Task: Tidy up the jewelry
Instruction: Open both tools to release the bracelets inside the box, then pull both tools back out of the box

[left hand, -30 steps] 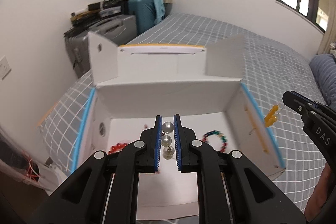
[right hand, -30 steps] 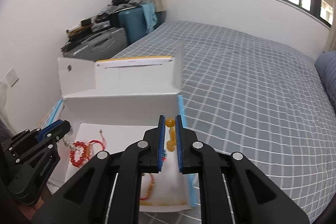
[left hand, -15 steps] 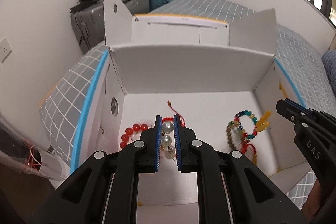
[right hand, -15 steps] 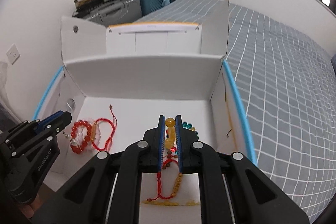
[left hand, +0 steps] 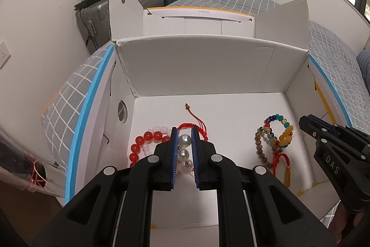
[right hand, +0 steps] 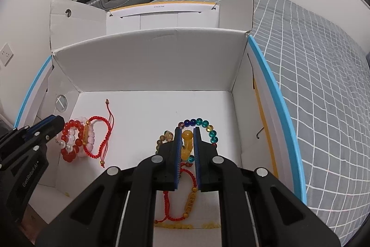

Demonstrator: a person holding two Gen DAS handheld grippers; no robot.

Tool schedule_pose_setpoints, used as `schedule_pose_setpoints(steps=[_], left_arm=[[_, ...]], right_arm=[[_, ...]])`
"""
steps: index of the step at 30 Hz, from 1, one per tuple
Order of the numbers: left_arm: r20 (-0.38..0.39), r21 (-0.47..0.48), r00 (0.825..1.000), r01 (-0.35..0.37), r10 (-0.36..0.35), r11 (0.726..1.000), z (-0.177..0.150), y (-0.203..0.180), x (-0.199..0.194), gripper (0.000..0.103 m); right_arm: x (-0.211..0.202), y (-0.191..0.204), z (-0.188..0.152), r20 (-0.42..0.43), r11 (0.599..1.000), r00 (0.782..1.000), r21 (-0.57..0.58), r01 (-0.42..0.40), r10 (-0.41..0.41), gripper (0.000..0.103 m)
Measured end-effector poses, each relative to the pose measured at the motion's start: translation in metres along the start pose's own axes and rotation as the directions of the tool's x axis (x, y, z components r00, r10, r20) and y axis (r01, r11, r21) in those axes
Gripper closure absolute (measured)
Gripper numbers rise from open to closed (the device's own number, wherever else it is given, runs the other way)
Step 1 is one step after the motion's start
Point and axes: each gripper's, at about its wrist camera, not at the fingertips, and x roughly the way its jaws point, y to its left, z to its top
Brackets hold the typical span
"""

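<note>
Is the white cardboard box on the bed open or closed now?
Open. The white cardboard box has its flaps standing up, and the bead bracelets lying on its floor are plainly visible from above.

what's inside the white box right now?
Inside the white box: a red-and-pink bead bracelet pile with a red cord bracelet on the left, and a multicolour bead bracelet on the right. The fingers cover part of each pile and the floor beneath.
</note>
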Motion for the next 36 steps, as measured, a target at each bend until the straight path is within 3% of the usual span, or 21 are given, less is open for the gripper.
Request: schedule_pose_setpoints(steps=[2,4,5,8,11,13,18,23,36], left_arm=[[0.011,-0.014,1.000,0.009,-0.009,1.000,-0.001,0.002,-0.003,0.089],[0.017,-0.017,1.000,0.017,-0.017,1.000,-0.004,0.001,-0.007,0.089],[0.027,-0.016,0.999,0.024,-0.024,1.000,-0.006,0.001,-0.012,0.086],[0.081,-0.022,0.997,0.016,-0.014,1.000,-0.012,0.002,-0.031,0.059],[0.138,-0.029,0.990,0.009,-0.005,1.000,-0.021,0.004,-0.050,0.044],[0.177,-0.039,0.984,0.021,-0.014,0.999,-0.031,0.006,-0.065,0.034],[0.229,-0.042,0.973,0.006,0.004,0.999,-0.054,0.008,-0.088,0.018],[0.259,-0.046,0.966,-0.013,0.024,0.999,-0.078,0.007,-0.101,0.006],[0.232,-0.035,0.972,-0.030,0.038,0.999,-0.097,0.009,-0.096,0.006]], right_arm=[[-0.004,0.000,0.000,0.011,1.000,1.000,-0.003,0.000,0.000,0.088],[-0.014,-0.001,-0.002,0.037,1.000,0.999,-0.001,-0.008,0.008,0.068],[-0.021,-0.002,-0.004,0.063,1.000,0.998,-0.001,-0.003,0.003,0.064],[-0.041,-0.005,-0.011,0.126,1.000,0.992,0.006,0.014,-0.015,0.043],[-0.061,-0.010,-0.023,0.188,1.000,0.982,0.013,0.020,-0.022,0.028],[-0.072,-0.012,-0.034,0.217,0.999,0.976,0.012,0.030,-0.032,0.013],[-0.094,-0.009,-0.064,0.277,0.998,0.959,-0.015,0.067,-0.060,0.008],[-0.102,-0.009,-0.086,0.284,0.998,0.957,-0.013,0.057,-0.051,0.007],[-0.102,-0.010,-0.101,0.261,0.998,0.963,0.012,0.064,-0.065,0.007]])
